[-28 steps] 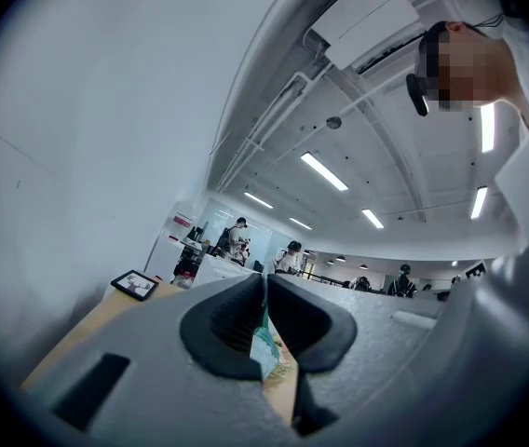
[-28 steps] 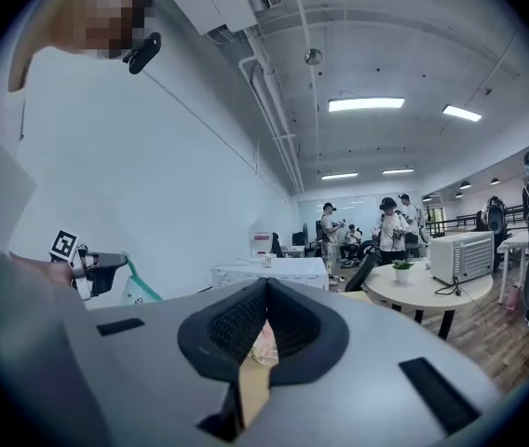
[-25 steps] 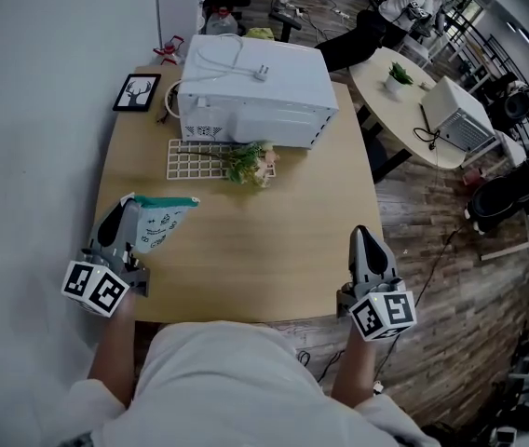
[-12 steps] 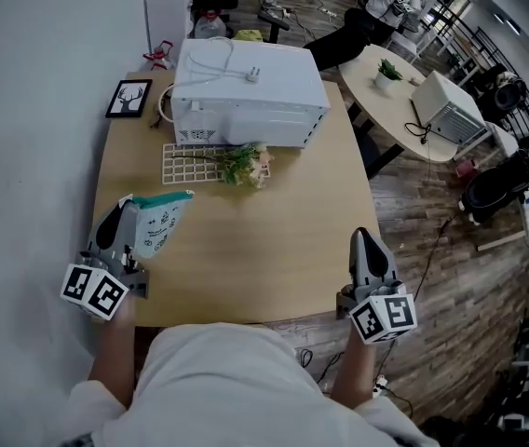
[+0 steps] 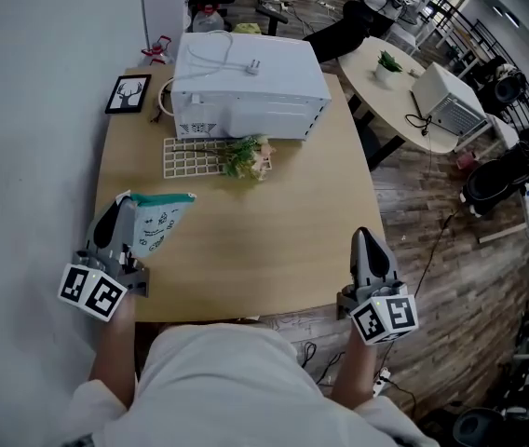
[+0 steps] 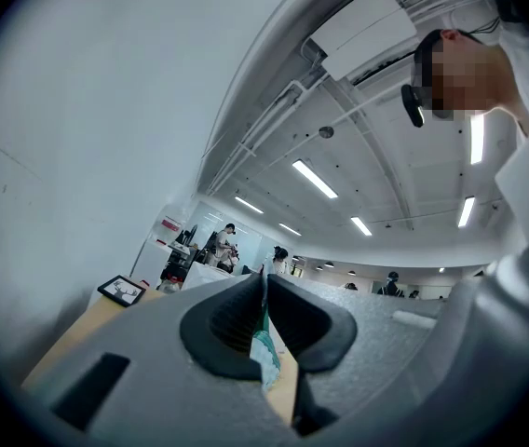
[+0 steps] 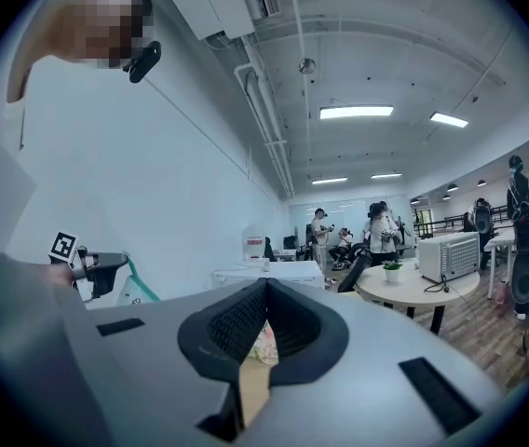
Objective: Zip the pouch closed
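A white pouch [image 5: 155,223] with a teal zipper edge lies at the left side of the wooden table [image 5: 264,231], one corner lifted. My left gripper [image 5: 117,209] is shut on that near-left corner. In the left gripper view, white and teal fabric of the pouch [image 6: 265,347] is pinched between the closed jaws of the left gripper [image 6: 264,282]. My right gripper [image 5: 363,237] rests at the table's front right edge, shut with nothing in it. From the right gripper view its jaws meet at the right gripper [image 7: 266,289], and the pouch [image 7: 140,292] shows far to the left.
A white box-shaped appliance [image 5: 249,88] stands at the back of the table, with a white grid tray [image 5: 193,160] and a small bunch of flowers [image 5: 249,155] before it. A framed picture [image 5: 128,93] lies back left. A round table [image 5: 404,74] stands to the right.
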The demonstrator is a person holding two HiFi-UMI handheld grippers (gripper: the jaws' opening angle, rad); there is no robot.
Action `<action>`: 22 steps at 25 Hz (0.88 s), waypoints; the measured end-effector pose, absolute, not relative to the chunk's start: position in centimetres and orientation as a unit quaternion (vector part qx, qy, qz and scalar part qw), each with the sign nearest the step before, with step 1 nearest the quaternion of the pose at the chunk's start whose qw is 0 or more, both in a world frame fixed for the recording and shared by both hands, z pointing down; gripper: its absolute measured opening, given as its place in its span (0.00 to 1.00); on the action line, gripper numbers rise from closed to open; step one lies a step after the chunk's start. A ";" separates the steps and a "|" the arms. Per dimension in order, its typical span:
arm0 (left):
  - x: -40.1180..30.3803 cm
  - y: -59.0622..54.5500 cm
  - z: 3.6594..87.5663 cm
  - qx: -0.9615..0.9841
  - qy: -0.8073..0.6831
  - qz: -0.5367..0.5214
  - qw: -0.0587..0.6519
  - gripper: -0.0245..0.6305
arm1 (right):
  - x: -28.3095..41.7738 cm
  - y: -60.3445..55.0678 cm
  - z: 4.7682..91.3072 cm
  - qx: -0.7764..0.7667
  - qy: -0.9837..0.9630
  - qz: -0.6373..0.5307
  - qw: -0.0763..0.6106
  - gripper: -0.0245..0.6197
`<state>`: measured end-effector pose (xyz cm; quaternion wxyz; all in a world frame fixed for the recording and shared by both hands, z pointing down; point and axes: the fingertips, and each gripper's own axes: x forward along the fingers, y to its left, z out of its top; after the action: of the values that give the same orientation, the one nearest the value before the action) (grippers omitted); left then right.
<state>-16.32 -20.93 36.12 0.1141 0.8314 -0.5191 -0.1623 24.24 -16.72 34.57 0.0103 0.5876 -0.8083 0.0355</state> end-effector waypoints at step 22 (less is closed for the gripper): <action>-18.5 -18.7 35.3 0.851 -0.479 -0.182 0.116 0.07 | 18.9 -12.5 36.1 0.596 -0.801 0.030 0.042 0.04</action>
<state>-18.54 -18.66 35.33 0.1163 0.8509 -0.4788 -0.1824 18.91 -12.53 36.09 0.0416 0.5962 -0.8012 0.0301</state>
